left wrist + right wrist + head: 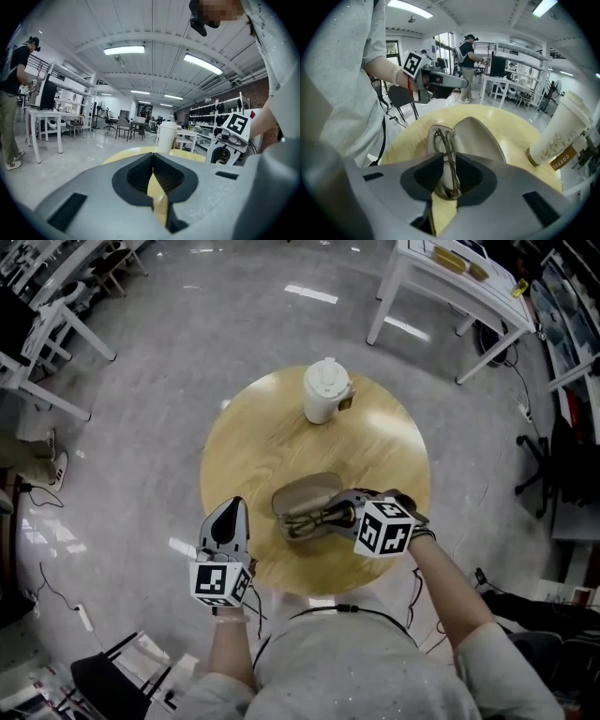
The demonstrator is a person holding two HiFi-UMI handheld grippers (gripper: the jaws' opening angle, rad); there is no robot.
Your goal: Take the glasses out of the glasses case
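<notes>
Glasses (444,139) lie folded in the open glasses case (480,136) on the round table (394,446). My right gripper (449,165) has its jaws pinched on their frame. My left gripper (153,174) hovers at the table's near edge, jaws together, empty. A lidded cup (323,390) stands well beyond. My jaws hide the glasses' near end.

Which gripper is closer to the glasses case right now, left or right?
Right. The right gripper is over the open glasses case, jaws closed on the glasses in it. The left gripper sits apart, left of the case, by the table edge.
</notes>
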